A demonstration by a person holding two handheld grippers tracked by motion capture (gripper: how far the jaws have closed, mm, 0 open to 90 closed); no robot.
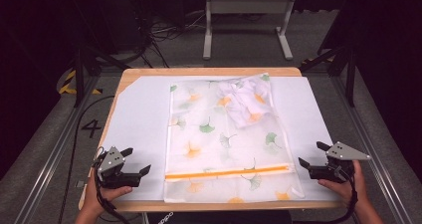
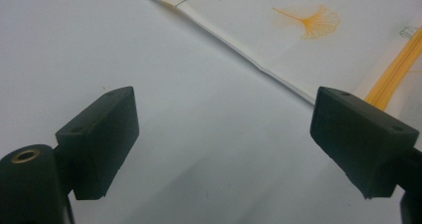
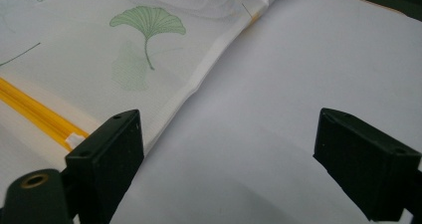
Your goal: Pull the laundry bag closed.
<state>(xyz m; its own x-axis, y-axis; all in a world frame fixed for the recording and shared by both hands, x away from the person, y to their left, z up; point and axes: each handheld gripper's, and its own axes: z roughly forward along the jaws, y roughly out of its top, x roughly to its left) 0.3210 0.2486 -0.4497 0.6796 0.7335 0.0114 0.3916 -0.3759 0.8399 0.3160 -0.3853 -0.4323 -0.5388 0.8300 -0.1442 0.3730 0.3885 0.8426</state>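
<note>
i see the leaf-print mesh bag flat mid-desk on the white sheet — my left gripper and right gripper flank its near end, jaws wide apart, holding nothing.

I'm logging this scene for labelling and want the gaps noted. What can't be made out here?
- What the bundle inside the mesh bag is: high view, veiled by mesh.
- The zipper pull: too small in the high view; the strip's end sits behind a jaw in the right gripper view.
- The bag's near edge: high view, pale on the white sheet.
</note>
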